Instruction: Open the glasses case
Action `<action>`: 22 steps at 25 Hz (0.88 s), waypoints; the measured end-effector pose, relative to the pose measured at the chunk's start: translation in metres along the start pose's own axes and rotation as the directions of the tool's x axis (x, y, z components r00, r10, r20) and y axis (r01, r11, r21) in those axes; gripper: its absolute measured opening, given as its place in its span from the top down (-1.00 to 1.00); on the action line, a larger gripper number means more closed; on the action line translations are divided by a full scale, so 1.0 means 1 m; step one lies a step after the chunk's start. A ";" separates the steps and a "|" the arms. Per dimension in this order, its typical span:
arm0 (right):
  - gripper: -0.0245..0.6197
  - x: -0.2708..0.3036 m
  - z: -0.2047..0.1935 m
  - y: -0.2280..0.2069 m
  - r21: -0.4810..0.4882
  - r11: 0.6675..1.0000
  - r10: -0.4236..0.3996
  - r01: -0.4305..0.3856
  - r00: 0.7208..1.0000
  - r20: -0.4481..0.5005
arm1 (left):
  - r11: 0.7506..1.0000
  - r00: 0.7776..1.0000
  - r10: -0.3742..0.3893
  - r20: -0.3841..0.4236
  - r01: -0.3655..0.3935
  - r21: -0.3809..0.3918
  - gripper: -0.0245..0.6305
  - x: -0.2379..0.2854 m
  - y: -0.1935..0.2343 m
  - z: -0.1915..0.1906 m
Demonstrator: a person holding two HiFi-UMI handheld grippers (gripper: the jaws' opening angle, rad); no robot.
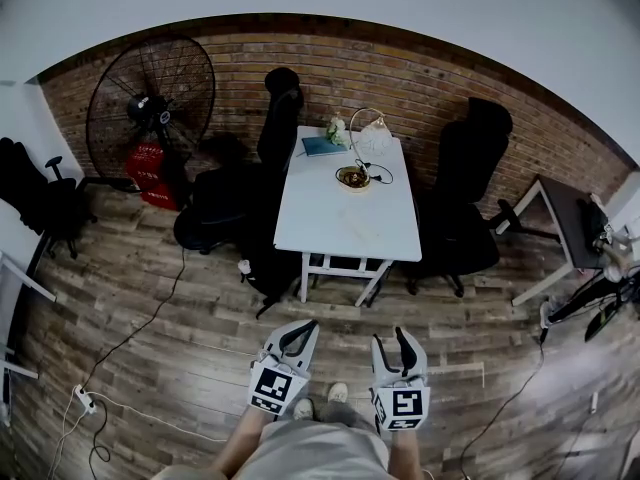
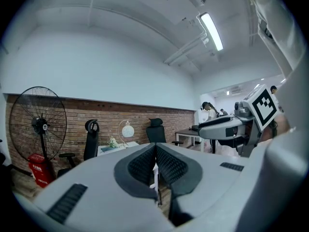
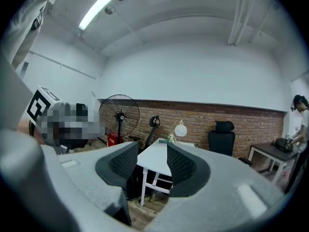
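Jaws of the left gripper (image 1: 303,330) meet, empty; right gripper (image 1: 392,338), at its three o'clock, stands parted, holding nothing; white table (image 1: 340,223) lies at twelve o'clock.

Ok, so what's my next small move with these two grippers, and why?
Probably walk up to the white table. The left hand-held gripper and right hand-held gripper hang empty over the wood floor, well short of it; left jaws together, right apart. What lies on the table sits toward its far end, too small from here to pick out a case.
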State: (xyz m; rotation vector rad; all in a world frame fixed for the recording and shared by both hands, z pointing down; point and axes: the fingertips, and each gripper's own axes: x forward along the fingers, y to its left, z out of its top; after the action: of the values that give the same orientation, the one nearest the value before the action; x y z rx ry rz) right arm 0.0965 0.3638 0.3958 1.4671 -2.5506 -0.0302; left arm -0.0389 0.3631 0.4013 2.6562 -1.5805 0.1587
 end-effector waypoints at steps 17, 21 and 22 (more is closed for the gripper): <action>0.33 0.050 0.003 -0.020 0.019 1.000 0.025 -0.025 1.000 0.012 | 0.999 0.999 0.039 0.005 -0.039 0.015 0.91 0.037 0.031 0.006; 0.33 0.064 -0.001 -0.033 0.030 0.999 0.030 -0.030 1.000 0.008 | 0.999 0.999 0.048 -0.004 -0.048 0.017 0.91 0.055 0.035 0.004; 0.33 0.069 -0.001 -0.037 0.031 0.999 0.033 -0.033 0.999 0.008 | 0.999 0.999 0.050 -0.005 -0.050 0.017 0.91 0.060 0.036 0.004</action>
State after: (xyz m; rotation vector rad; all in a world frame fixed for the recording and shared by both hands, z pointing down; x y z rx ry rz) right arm 0.0948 0.2865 0.4040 1.4376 -2.5923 0.0097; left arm -0.0417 0.2926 0.4036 2.6279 -1.6520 0.1828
